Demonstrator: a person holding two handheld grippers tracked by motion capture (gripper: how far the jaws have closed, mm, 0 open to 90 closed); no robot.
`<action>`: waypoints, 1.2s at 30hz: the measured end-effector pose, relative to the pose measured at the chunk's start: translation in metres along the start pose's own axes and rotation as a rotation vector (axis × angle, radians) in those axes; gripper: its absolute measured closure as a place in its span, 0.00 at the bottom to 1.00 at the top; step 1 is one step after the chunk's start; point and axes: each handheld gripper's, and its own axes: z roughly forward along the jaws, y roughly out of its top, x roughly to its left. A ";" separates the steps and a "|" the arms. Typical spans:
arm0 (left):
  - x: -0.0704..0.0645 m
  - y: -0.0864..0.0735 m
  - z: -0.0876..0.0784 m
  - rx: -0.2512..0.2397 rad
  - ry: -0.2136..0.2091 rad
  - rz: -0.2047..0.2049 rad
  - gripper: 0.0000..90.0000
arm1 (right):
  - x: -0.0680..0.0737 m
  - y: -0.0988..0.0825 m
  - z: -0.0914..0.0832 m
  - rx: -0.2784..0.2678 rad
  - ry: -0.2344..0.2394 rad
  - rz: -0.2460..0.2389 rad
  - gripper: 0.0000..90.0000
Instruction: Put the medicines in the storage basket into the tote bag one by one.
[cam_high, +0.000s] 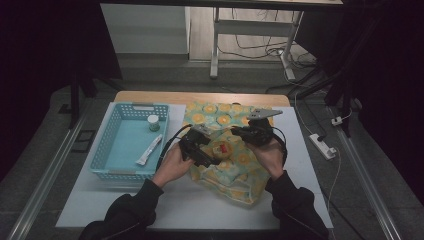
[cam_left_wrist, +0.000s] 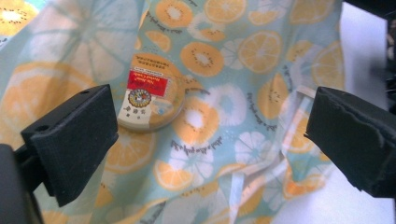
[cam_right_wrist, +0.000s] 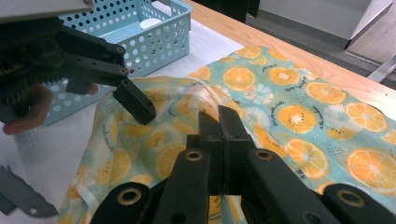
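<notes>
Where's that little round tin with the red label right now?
The round tin lies on the orange-print cloth, between the two tongs in the high view, just ahead of the open left tongs.

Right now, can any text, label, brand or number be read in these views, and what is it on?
No text can be quoted with confidence.
Round tin on the orange-print cloth: red label with white lettering and an emblem, too blurred to read.
Cloth: dark script curving round the orange slices, too small to read.
Small jar and tube in the blue basket: no legible text.

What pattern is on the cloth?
Orange slices on pale teal cloth; clearest in the left gripper view.
</notes>
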 end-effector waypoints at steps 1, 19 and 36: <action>0.000 -0.001 -0.002 0.002 0.002 -0.001 0.03 | 0.000 0.000 0.000 0.000 0.000 0.001 1.00; 0.011 -0.024 -0.047 -0.015 0.129 -0.033 0.00 | 0.001 0.000 0.000 0.000 0.003 0.000 1.00; 0.035 -0.056 -0.092 -0.040 0.277 -0.134 0.00 | 0.001 -0.001 0.001 0.008 0.001 -0.004 1.00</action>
